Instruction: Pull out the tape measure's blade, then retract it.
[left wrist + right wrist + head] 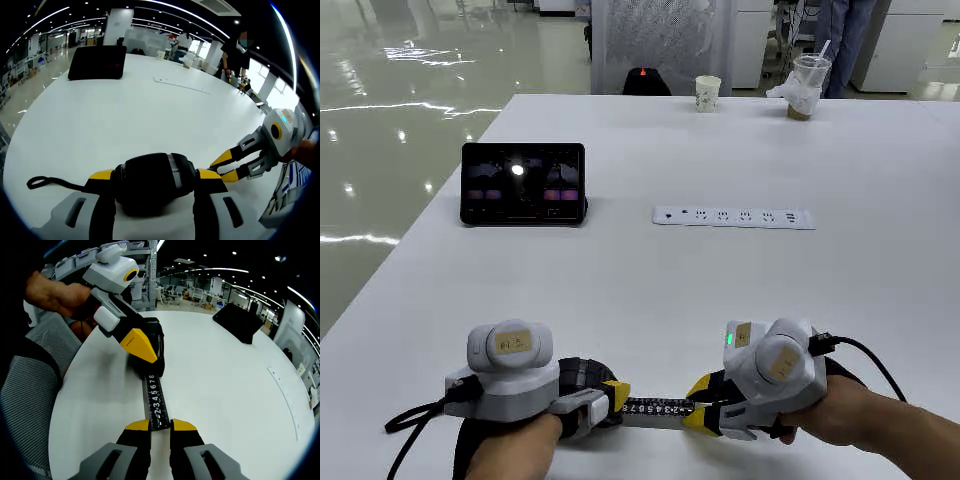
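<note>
The black tape measure case [155, 185] sits on the white table [650, 290] near its front edge, and my left gripper [156, 175] is shut on it, one yellow-tipped jaw on each side. A short length of black blade with white numbers [156, 402] runs out of the case [152, 340] to my right gripper [160, 426], which is shut on the blade's end. In the head view the case [582, 380] is at the left gripper [612, 397], the blade [655, 407] spans the gap, and the right gripper [700, 403] is close beside it. A black wrist strap [45, 182] trails from the case.
A dark tablet [523, 183] stands at mid-left of the table and a white power strip [733, 216] lies at mid-right. A paper cup [707, 93] and a plastic cup with a straw [807, 85] stand at the far edge, with a mesh chair [660, 45] behind.
</note>
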Available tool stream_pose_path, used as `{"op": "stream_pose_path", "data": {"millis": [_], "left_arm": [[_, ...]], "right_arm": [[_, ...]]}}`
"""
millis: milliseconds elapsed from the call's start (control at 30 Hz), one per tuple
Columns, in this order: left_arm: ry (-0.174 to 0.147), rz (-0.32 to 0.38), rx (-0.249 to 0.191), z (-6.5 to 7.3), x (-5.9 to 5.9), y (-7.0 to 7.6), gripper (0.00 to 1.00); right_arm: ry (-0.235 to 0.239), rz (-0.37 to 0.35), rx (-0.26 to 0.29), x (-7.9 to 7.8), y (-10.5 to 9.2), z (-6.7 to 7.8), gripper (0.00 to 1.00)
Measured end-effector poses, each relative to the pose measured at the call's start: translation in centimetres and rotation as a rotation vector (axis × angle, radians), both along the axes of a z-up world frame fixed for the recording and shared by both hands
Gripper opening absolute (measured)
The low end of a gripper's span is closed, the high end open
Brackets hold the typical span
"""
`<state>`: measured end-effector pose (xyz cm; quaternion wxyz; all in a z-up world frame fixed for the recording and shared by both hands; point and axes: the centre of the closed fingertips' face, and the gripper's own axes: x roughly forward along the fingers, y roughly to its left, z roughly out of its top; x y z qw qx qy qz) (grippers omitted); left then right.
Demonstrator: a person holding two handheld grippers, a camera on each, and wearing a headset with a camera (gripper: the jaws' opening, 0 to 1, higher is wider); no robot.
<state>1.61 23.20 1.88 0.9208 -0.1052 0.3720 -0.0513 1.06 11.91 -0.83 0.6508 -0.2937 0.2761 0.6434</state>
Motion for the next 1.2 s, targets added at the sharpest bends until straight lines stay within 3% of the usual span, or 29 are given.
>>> {"op": "stream_pose_path", "data": {"millis": [567, 1200], "left_arm": [[0.003, 0.003, -0.011, 0.0, 0.0, 0.0, 0.58], [0.005, -0.001, -0.021, -0.1, 0.0, -0.1, 0.58]], "right_arm": [[0.001, 0.017, 0.023, -0.4, 3.4, 0.0, 0.11], [0.005, 0.045, 0.036, -0.8, 5.7, -0.1, 0.11]]}}
